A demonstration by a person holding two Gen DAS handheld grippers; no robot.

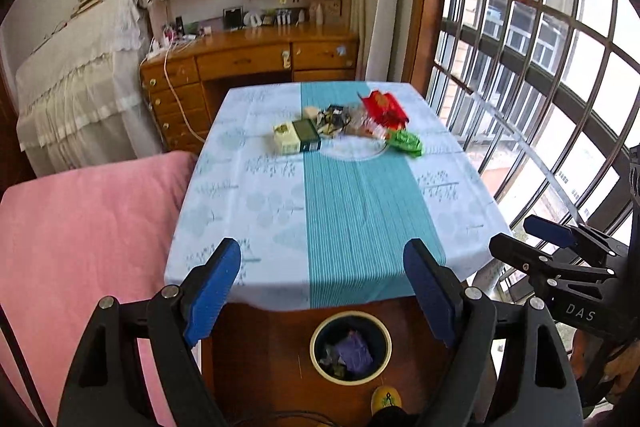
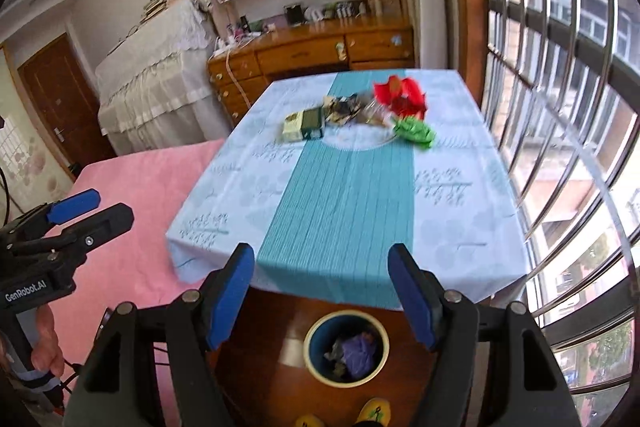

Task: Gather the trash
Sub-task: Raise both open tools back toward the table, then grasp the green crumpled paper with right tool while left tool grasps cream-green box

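Both grippers hang empty with jaws spread: the left gripper [image 1: 322, 291] and the right gripper [image 2: 321, 293] frame a round bin [image 1: 351, 348] on the wooden floor, already holding crumpled scraps too blurred to name. Beyond, trash [image 1: 348, 125] lies in a row across the counter [image 1: 360, 211], toward its far end: a green-and-cream box [image 1: 297, 137], dark wrappers, a red wrapper [image 1: 385, 109], a green wrapper [image 1: 406, 142]. The near half lies bare.

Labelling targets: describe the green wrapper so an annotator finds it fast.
Start at the table with the pale blue cloth and teal centre stripe. A cluster of litter lies at its far end. The crumpled bright green wrapper is the piece nearest the window, just below the red packet, and the only green crumpled one.
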